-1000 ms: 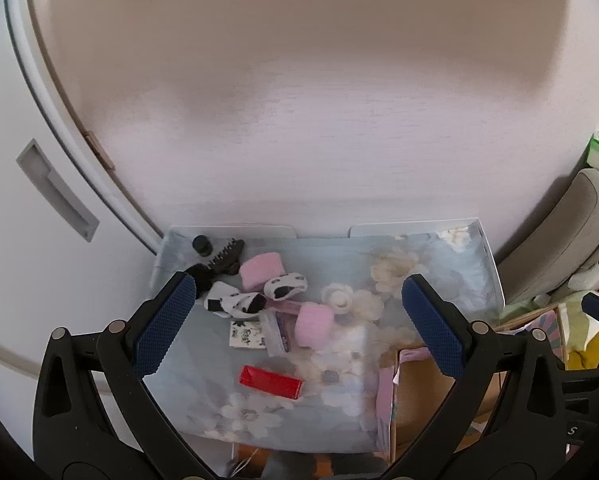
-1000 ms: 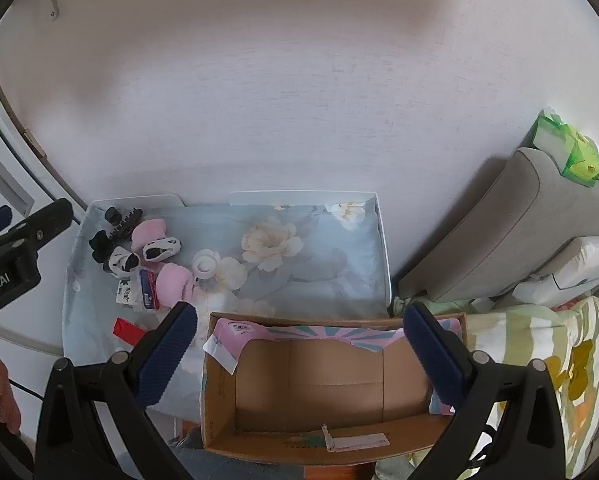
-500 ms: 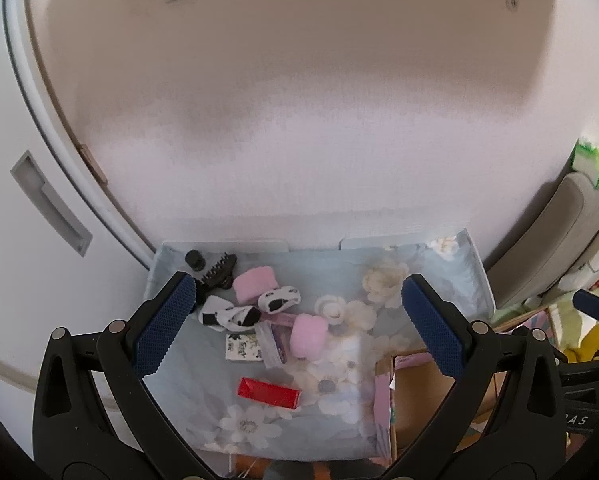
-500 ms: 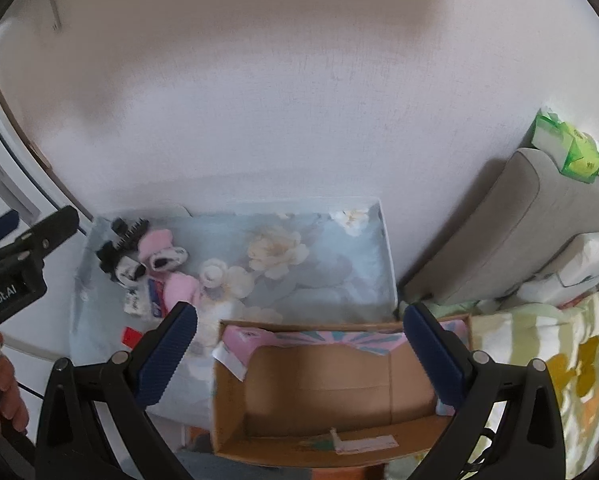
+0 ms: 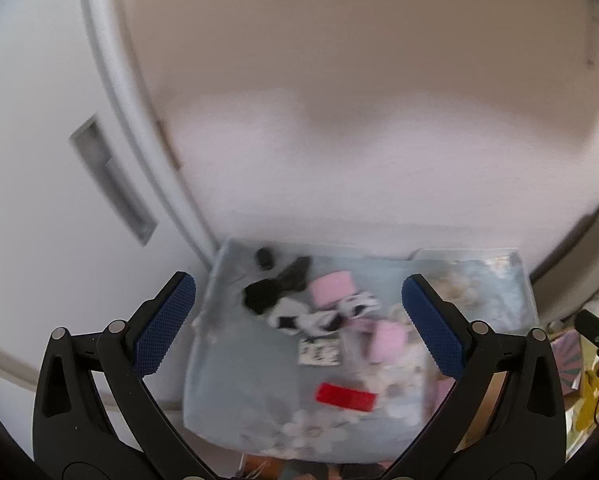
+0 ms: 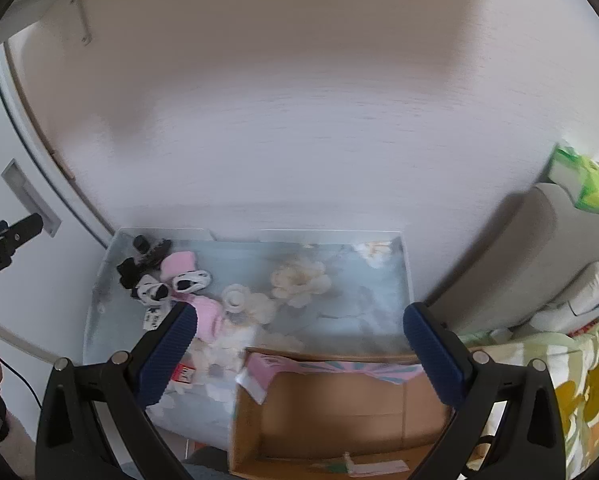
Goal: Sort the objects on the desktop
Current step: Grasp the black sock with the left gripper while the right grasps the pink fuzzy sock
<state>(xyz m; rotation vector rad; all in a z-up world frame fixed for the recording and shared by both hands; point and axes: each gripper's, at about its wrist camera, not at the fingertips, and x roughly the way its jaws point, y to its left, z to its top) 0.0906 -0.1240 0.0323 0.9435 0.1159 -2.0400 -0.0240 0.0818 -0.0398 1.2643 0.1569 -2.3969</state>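
A small table with a pale blue floral cloth (image 5: pixel 239 380) (image 6: pixel 339 312) holds a cluster at its left: black hair clips (image 5: pixel 275 286) (image 6: pixel 147 258), two pink rolls (image 5: pixel 333 288) (image 6: pixel 177 264), black-and-white cow-print items (image 5: pixel 299 320) (image 6: pixel 151 290), a printed card (image 5: pixel 319 354), a red flat box (image 5: pixel 345 398), and a white round piece (image 6: pixel 235 298). An open cardboard box (image 6: pixel 339 412) stands at the table's front right. My left gripper (image 5: pixel 299 328) is open and empty, held above the cluster. My right gripper (image 6: pixel 299 356) is open and empty, above the box's back rim.
A white door with a recessed handle (image 5: pixel 111 184) stands left of the table. A pale wall is behind it. A grey sofa arm (image 6: pixel 519 248) with a green tissue pack (image 6: pixel 583 180) is at the right, with a patterned blanket (image 6: pixel 571 392) below.
Both views have shifted with motion blur. The left gripper swung left, so the cluster sits more to the right between its fingers. The right gripper moved slightly left. Both stay open.
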